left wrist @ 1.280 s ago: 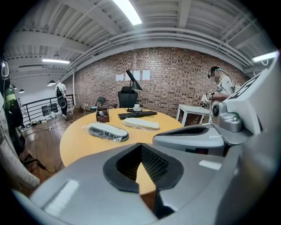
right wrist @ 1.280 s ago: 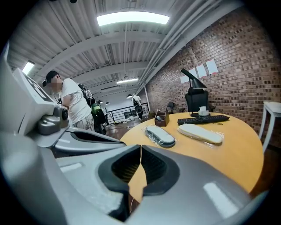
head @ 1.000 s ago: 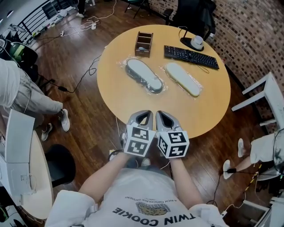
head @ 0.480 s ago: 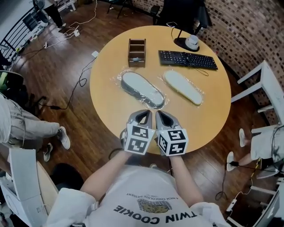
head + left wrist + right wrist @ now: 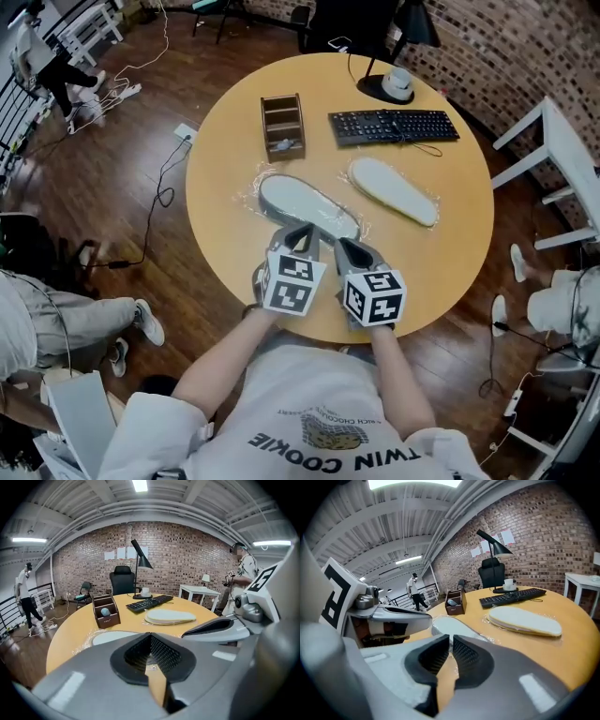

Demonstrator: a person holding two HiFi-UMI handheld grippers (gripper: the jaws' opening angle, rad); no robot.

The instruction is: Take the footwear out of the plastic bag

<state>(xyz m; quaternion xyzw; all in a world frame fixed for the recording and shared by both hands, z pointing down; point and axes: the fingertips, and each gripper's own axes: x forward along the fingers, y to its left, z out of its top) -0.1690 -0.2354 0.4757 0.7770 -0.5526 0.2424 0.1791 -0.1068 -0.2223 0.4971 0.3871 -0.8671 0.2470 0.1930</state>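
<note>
Two slippers lie on the round wooden table (image 5: 450, 253), each sealed in a clear plastic bag. The grey one (image 5: 305, 206) is left of centre, also in the left gripper view (image 5: 110, 637) and right gripper view (image 5: 449, 624). The cream one (image 5: 394, 190) lies to its right (image 5: 169, 616) (image 5: 524, 619). My left gripper (image 5: 300, 234) hovers shut and empty at the grey slipper's near end (image 5: 151, 639). Beside it, my right gripper (image 5: 350, 249) is empty; its jaws are just starting to part, with only a hairline slit showing (image 5: 451, 641).
A black keyboard (image 5: 394, 125), a wooden desk organizer (image 5: 281, 124) and a lamp base with a cup (image 5: 394, 84) stand at the table's far side. White furniture (image 5: 553, 169) is to the right. Cables run across the floor, and people stand around the table.
Both grippers have moved forward from beyond the table's near edge to over the table, up to the grey slipper's bag. The head view has shifted with them.
</note>
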